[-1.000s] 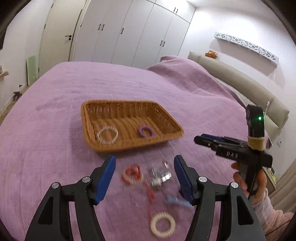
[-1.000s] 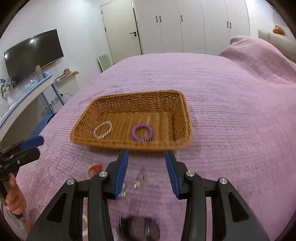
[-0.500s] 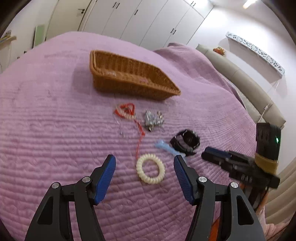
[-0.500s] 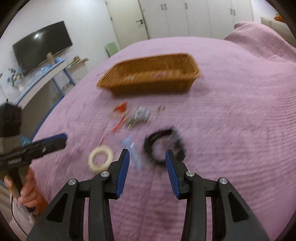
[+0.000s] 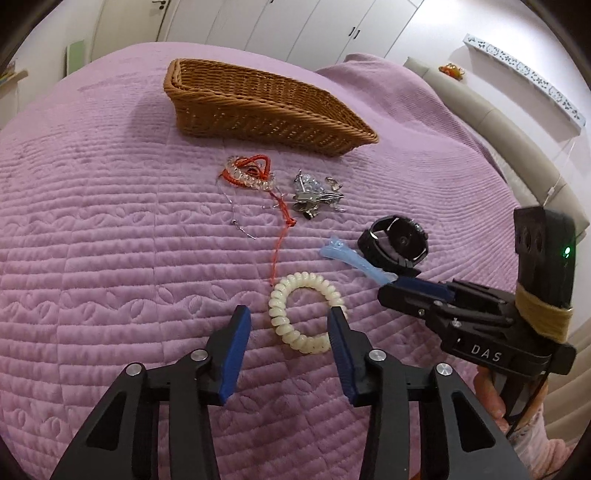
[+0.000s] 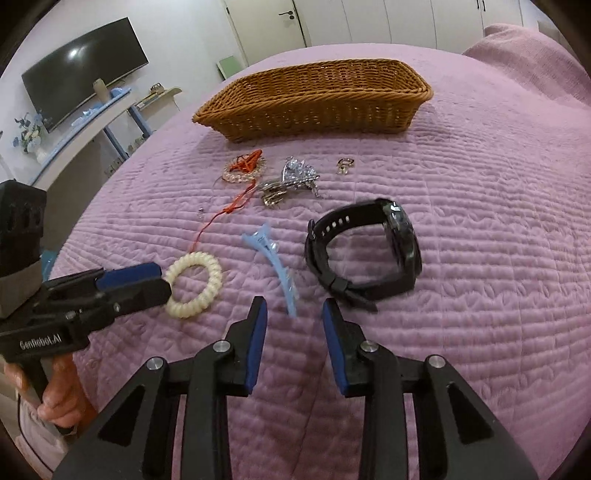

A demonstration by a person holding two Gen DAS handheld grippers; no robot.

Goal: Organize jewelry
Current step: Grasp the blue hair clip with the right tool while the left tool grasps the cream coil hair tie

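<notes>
A wicker basket [image 5: 258,103] [image 6: 317,103] stands at the far side of the purple bedspread. Loose jewelry lies in front of it: a cream spiral hair tie [image 5: 304,312] [image 6: 194,284], a light blue hair clip [image 5: 354,260] [image 6: 275,264], a black watch [image 5: 397,242] [image 6: 364,251], a red cord bracelet with clear beads [image 5: 249,171] [image 6: 243,168], a silver cluster [image 5: 314,195] [image 6: 291,181] and a small ring [image 6: 345,164]. My left gripper [image 5: 290,321] [image 6: 147,282] is open around the cream tie. My right gripper [image 6: 293,314] [image 5: 417,290] is open just before the blue clip's near tip.
A TV [image 6: 85,70] and a shelf with small items stand to the left of the bed. White wardrobes [image 5: 295,26] line the back wall. A padded headboard [image 5: 498,133] runs along the right.
Both grippers have pulled back from the basket and dropped low toward the near jewelry. The left one now straddles the cream tie; the right one is at the blue clip.
</notes>
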